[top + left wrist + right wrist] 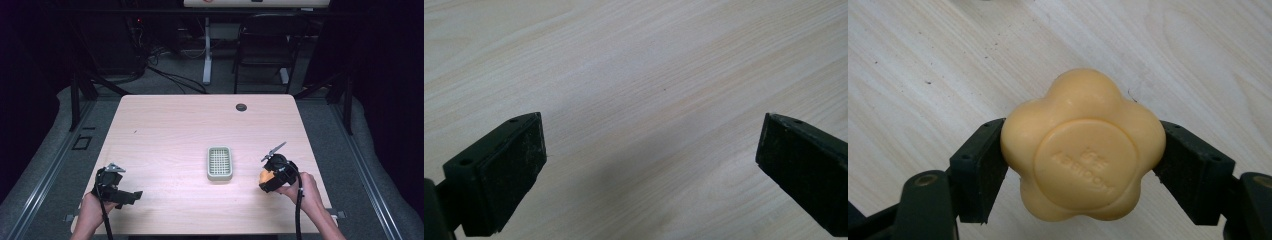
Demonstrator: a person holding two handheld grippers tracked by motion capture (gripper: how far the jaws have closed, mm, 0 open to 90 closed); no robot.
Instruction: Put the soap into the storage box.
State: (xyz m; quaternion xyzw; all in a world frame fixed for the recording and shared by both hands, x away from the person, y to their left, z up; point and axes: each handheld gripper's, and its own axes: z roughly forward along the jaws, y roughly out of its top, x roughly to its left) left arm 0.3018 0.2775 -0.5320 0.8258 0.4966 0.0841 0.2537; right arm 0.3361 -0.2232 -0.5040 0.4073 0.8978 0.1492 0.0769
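Note:
A yellow-orange, flower-shaped bar of soap (1083, 147) with raised lettering sits between the jaws of my right gripper (1083, 165), which is shut on it from both sides. In the high view that soap (265, 176) shows at the right gripper (267, 180), right of a pale green soap dish (219, 163) with a gridded insert. My left gripper (131, 196) rests near the table's front left corner. In the left gripper view its jaws stand wide apart, my left gripper (651, 170) open over bare wood.
The light wood table (175, 125) has a round dark cable grommet (241, 107) near its far edge. Behind the table stand a black chair (265, 45) and a white desk leg (207, 50). Metal rails run along the floor on both sides.

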